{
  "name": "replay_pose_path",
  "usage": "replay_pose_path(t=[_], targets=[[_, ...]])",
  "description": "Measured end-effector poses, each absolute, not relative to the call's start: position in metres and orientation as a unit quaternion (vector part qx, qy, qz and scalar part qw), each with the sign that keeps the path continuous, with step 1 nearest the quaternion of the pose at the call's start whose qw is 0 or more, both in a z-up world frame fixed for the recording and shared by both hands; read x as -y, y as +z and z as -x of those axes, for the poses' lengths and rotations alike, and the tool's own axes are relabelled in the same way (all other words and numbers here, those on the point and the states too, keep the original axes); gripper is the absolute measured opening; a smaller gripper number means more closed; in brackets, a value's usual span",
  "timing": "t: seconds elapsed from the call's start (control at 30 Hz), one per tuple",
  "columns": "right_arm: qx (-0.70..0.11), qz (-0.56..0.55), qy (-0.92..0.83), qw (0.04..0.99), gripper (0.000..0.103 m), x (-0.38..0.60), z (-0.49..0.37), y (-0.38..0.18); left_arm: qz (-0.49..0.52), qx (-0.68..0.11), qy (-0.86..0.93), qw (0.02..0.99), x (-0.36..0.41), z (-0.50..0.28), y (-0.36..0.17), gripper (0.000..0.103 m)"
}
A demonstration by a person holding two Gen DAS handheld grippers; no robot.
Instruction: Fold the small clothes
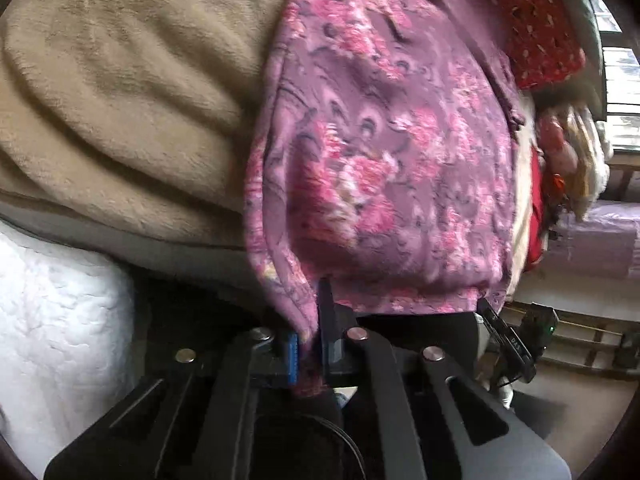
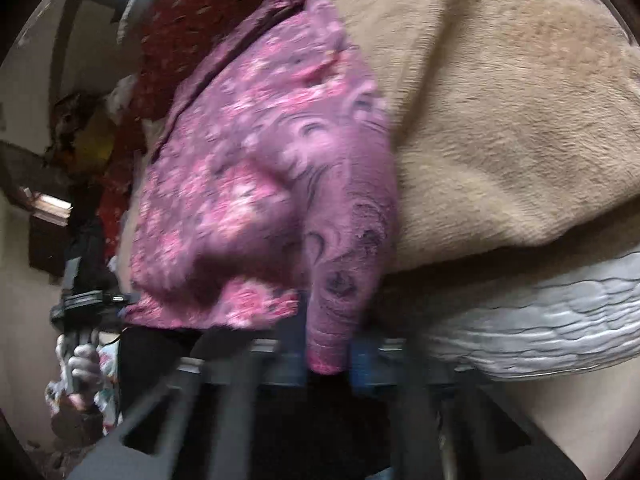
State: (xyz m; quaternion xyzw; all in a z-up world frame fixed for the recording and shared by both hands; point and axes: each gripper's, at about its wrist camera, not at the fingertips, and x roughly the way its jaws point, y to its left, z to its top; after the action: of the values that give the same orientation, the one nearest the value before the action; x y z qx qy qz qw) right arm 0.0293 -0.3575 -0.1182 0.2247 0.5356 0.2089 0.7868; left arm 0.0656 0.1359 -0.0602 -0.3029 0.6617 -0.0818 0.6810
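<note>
Left wrist view: my left tongs (image 1: 310, 354) clamp one hem corner of the floral garment (image 1: 384, 152), right tongs (image 2: 326, 354) the other, keeping it spread on the blanket (image 1: 132, 92) for folding.

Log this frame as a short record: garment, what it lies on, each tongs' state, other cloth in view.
garment: pink floral garment, lying flat
surface: beige fleece blanket over a white quilted mattress
left tongs: shut on a near corner of the garment
right tongs: shut on the other near corner, view blurred
other cloth: red patterned fabric beyond the garment
</note>
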Motion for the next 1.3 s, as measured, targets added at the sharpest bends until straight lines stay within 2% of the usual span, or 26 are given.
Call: replay_pose_path(t=[0.27,0.47,0.73,1.0,1.3], targets=[[-0.418,-0.253,0.267,0.831,0.012,0.363,-0.036,-0.043,0.383,-0.590,-0.139,0.697,-0.138,-0.087,-0.016,0.005],[-0.388,-0.279,0.272,0.835,0.012,0.363,-0.065,-0.026,0.406,-0.542,-0.147,0.721,-0.157,-0.115,0.017,0.005],[-0.362,-0.321,0.285,0.828,0.012,0.361,-0.116,-0.011,0.435,-0.502,-0.125,0.737,-0.172,-0.167,0.029,0.005],[-0.355,-0.345,0.274,0.825,0.012,0.356,-0.211,-0.008,0.462,-0.485,-0.089,0.737,-0.196,-0.249,0.025,0.005],[-0.341,-0.373,0.262,0.822,0.012,0.343,-0.350,-0.014,0.464,-0.462,-0.062,0.753,-0.203,-0.386,0.023,0.005]])
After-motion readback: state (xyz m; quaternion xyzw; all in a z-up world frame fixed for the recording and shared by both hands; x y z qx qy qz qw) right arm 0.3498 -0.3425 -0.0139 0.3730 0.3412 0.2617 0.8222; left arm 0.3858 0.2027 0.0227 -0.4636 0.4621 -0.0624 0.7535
